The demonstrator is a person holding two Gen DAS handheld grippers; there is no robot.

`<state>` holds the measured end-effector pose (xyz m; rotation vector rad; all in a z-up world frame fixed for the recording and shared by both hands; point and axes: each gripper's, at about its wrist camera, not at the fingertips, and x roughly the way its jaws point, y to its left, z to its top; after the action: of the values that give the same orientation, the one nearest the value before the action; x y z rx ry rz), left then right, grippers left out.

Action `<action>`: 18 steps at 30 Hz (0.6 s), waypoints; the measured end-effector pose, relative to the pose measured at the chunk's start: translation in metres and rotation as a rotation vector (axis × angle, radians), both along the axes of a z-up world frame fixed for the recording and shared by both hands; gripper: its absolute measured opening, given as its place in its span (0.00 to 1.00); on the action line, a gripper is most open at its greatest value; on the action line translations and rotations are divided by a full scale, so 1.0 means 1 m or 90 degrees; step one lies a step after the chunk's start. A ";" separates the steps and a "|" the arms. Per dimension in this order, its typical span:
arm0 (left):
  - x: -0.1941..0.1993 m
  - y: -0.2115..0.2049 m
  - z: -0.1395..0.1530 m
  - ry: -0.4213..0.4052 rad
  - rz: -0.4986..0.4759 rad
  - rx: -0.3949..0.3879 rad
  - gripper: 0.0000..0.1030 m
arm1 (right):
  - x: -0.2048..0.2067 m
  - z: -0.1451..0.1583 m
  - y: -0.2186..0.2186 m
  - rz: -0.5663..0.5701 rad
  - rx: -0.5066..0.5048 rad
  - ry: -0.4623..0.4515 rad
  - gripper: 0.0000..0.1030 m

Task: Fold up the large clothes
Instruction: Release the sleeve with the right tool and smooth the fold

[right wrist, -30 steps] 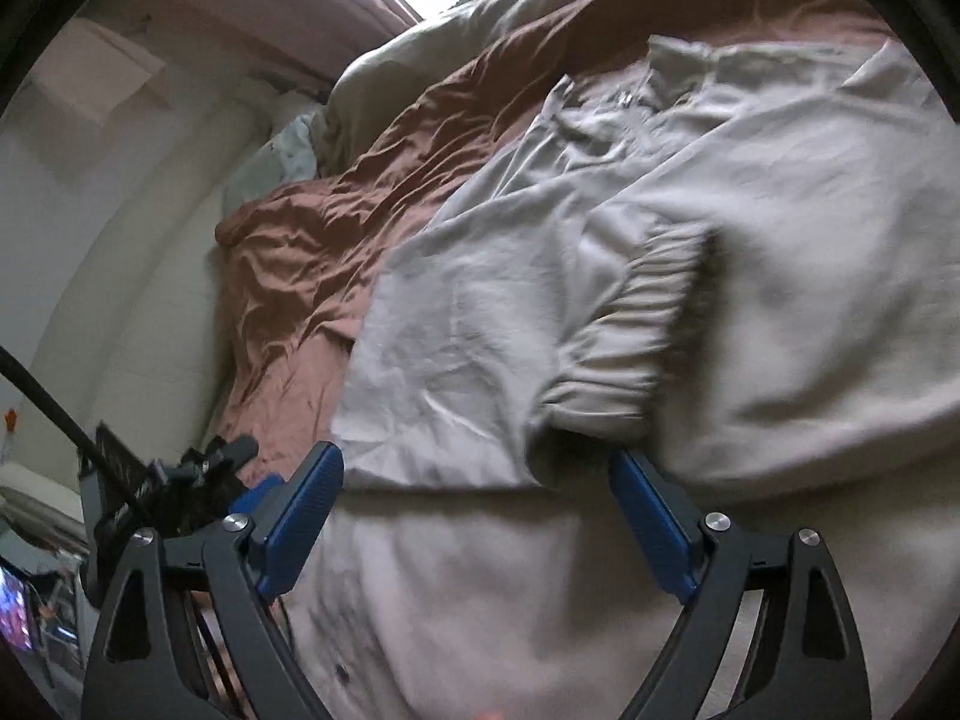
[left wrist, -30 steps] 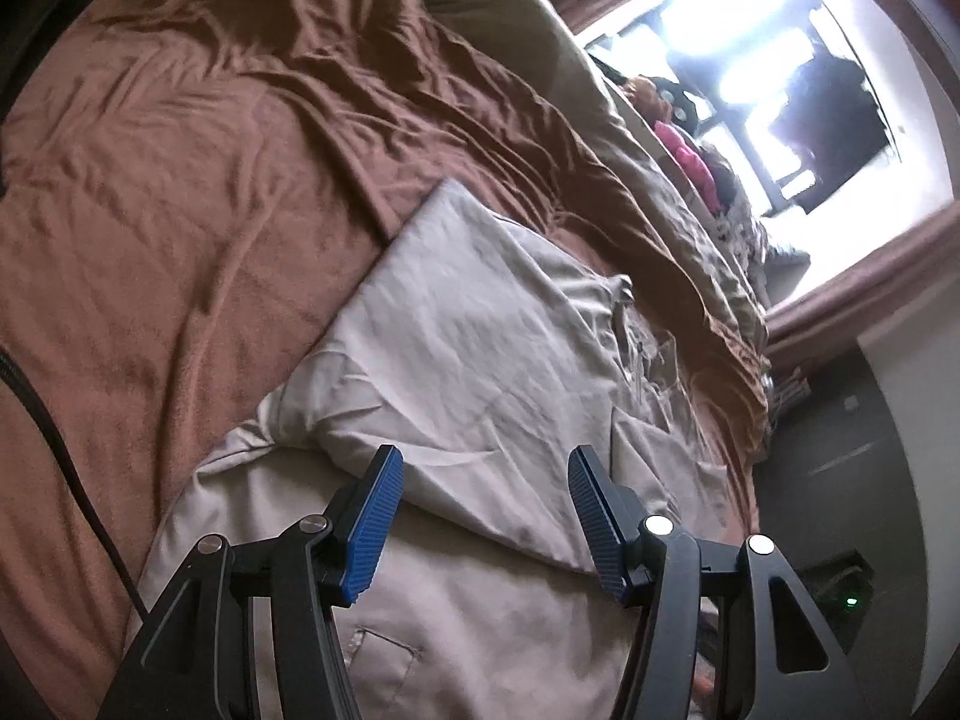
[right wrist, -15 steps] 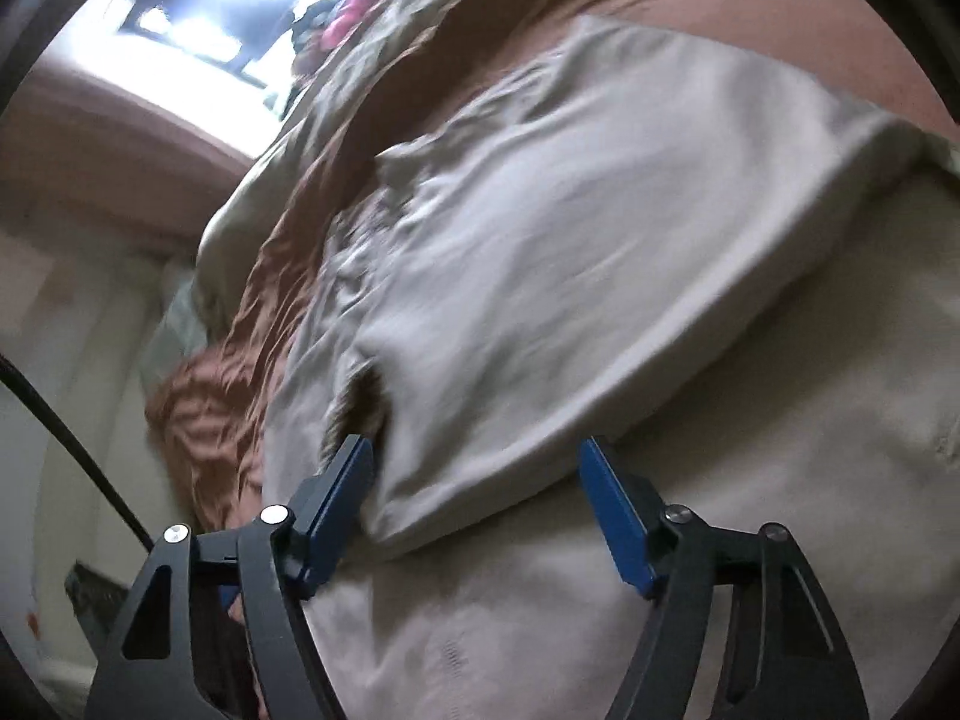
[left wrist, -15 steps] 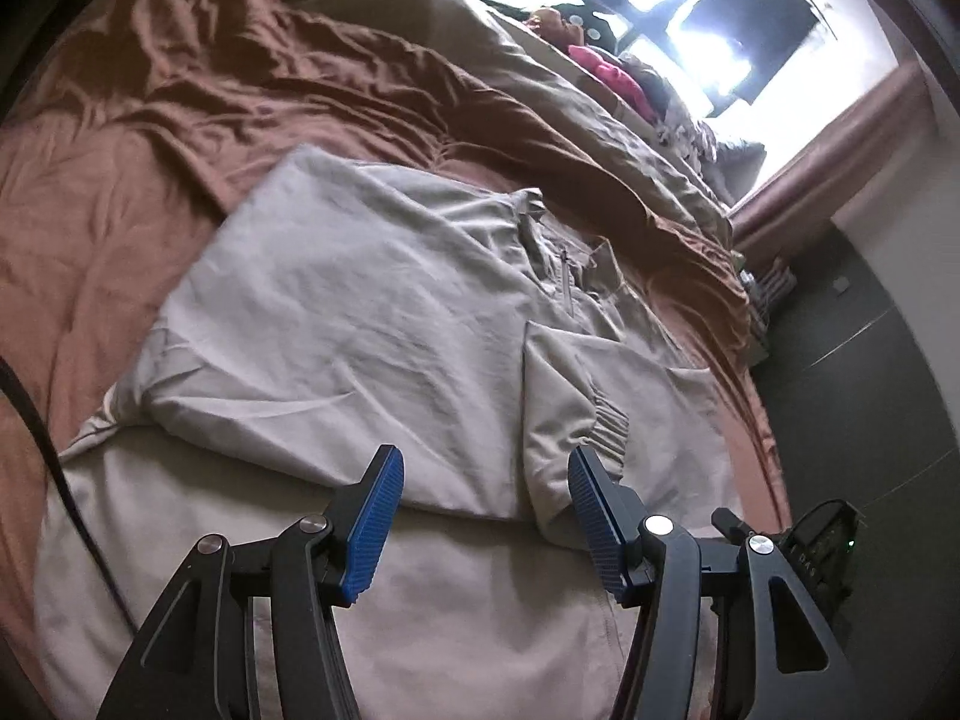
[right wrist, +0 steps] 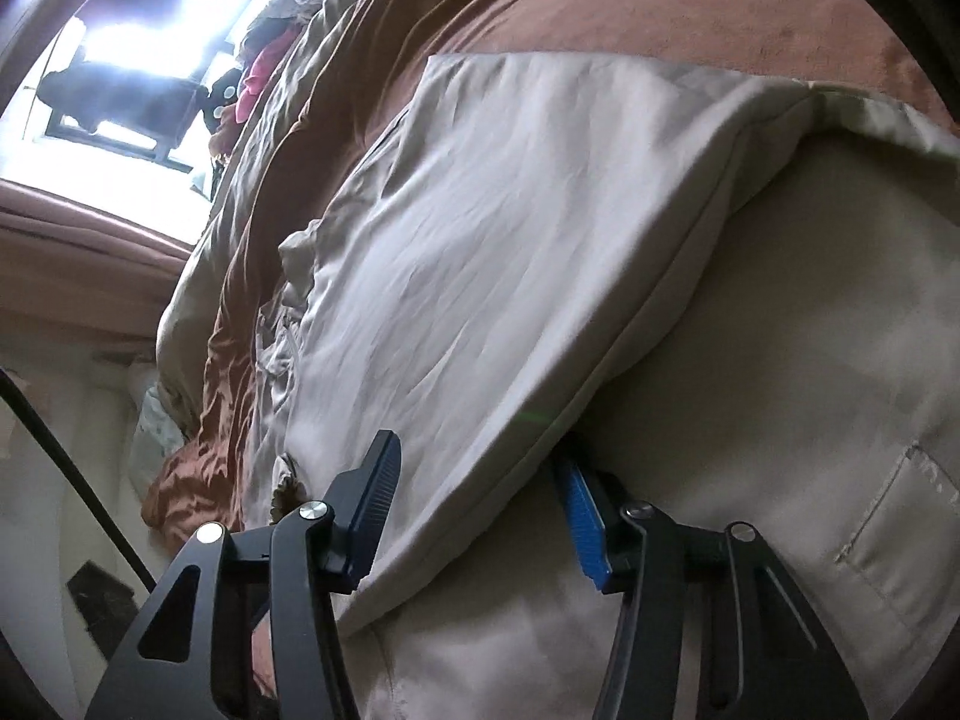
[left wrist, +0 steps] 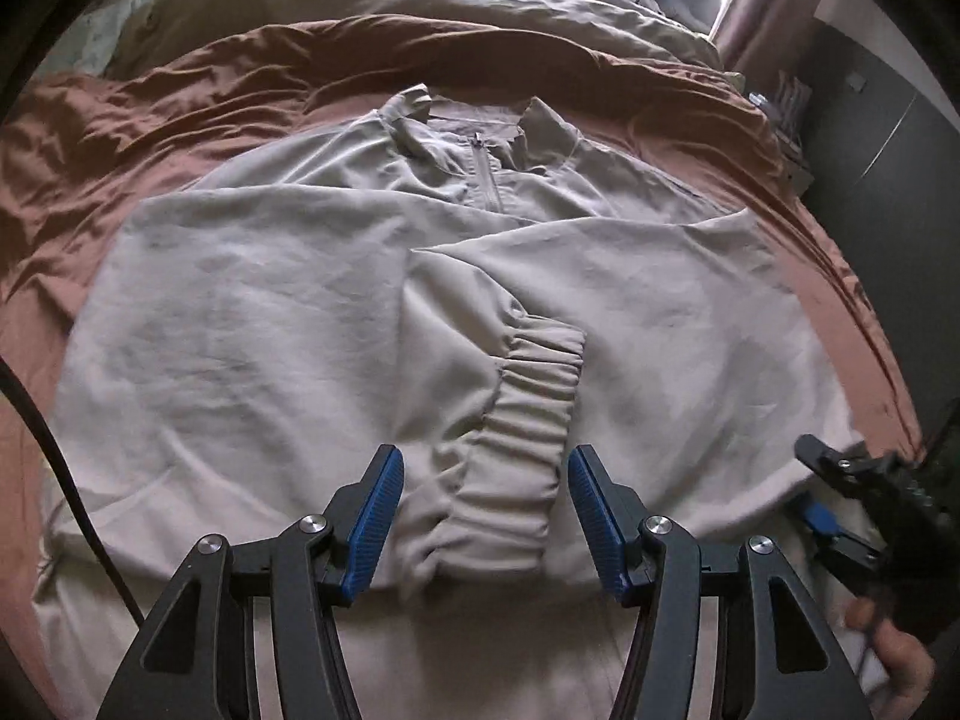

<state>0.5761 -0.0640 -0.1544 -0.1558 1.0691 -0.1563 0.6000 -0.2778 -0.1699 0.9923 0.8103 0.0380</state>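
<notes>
Left claw [left wrist: 480,516]: I held it with its pads apart and pressing on nothing, straddling the elastic cuff [left wrist: 528,408] of a sleeve folded across the jacket [left wrist: 240,324]. Right claw [right wrist: 474,516]: its jaws were closing around the folded sleeve edge [right wrist: 510,432], one pad above the cloth, the other tucked beneath; contact was not yet firm. The jacket, pale beige, lay spread front-up on the bed [left wrist: 150,120], collar and zipper [left wrist: 486,174] toward the far side, brown sheet under it. I judged the cloth light, thin and limp, somewhat slick, prone to slide and to sag between two holds. The gathered cuff offered the thickest purchase for me; the doubled seam at the sleeve edge was the next best. A single loose layer would likely slip or drag the layers below.
</notes>
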 end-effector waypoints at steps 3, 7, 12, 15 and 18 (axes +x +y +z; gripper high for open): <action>0.007 -0.011 -0.016 0.021 -0.013 0.054 0.57 | -0.001 -0.001 -0.002 -0.001 0.006 0.001 0.49; 0.015 -0.014 -0.025 0.025 -0.023 0.127 0.57 | -0.010 -0.002 -0.023 -0.021 0.012 0.002 0.49; 0.017 0.009 -0.017 0.008 0.011 0.172 0.57 | -0.014 -0.003 -0.036 -0.042 0.025 -0.001 0.49; 0.014 0.035 0.002 -0.025 0.081 0.212 0.57 | -0.018 -0.005 -0.042 -0.052 0.039 -0.001 0.49; 0.007 0.056 0.018 -0.037 0.117 0.199 0.57 | -0.019 -0.005 -0.042 -0.052 0.046 0.000 0.49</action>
<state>0.5833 -0.0075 -0.1365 0.0329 1.0022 0.1708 0.5811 -0.3203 -0.1752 1.0925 0.7710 -0.0035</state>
